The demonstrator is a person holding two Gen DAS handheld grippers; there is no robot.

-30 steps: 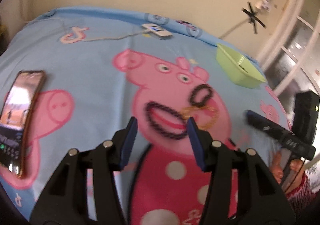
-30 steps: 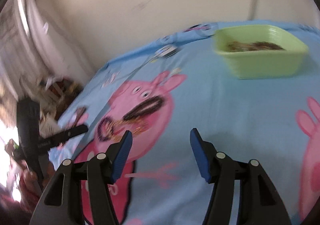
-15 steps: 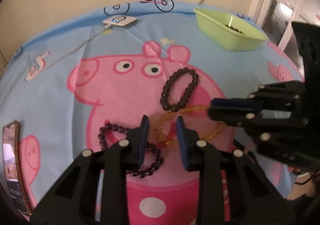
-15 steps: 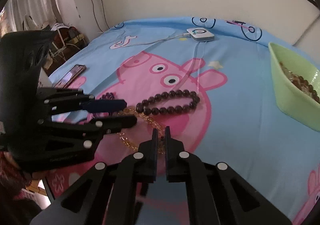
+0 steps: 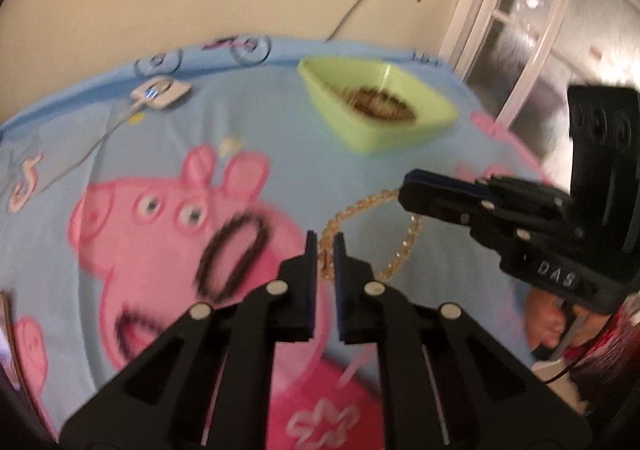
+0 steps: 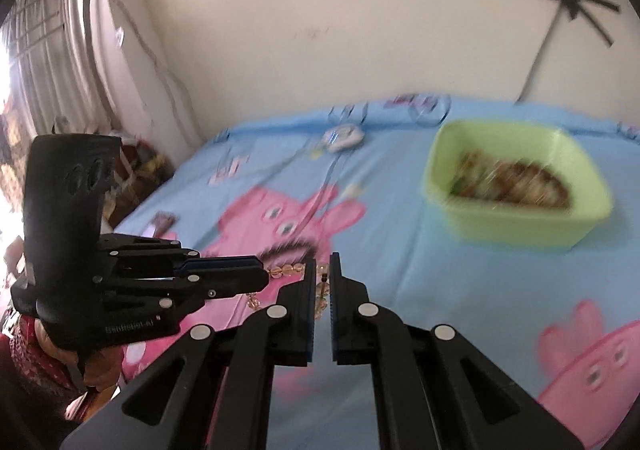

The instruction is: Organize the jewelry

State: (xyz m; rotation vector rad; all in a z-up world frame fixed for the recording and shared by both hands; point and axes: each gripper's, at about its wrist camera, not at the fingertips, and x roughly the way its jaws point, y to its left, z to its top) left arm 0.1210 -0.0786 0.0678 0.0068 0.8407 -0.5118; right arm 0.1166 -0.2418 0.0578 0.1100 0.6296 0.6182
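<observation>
An amber bead necklace (image 5: 362, 210) is pinched at two places and held stretched above the bed (image 5: 360, 178): one part by the left tongs (image 5: 325, 246), whose jaws have just been closing on it, the other by the right tongs (image 6: 323, 264), pressed tight on it. A green bowl (image 6: 516, 226) of beads is seen beyond, and a dark bracelet (image 5: 236, 246) lies on the sheet

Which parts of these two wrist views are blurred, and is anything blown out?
Left wrist view: the dark bead bracelet and green bowl smear with motion; the gripper fingers stay crisp. Right wrist view: the bowl's contents streak; the window at the left edge is overexposed.
</observation>
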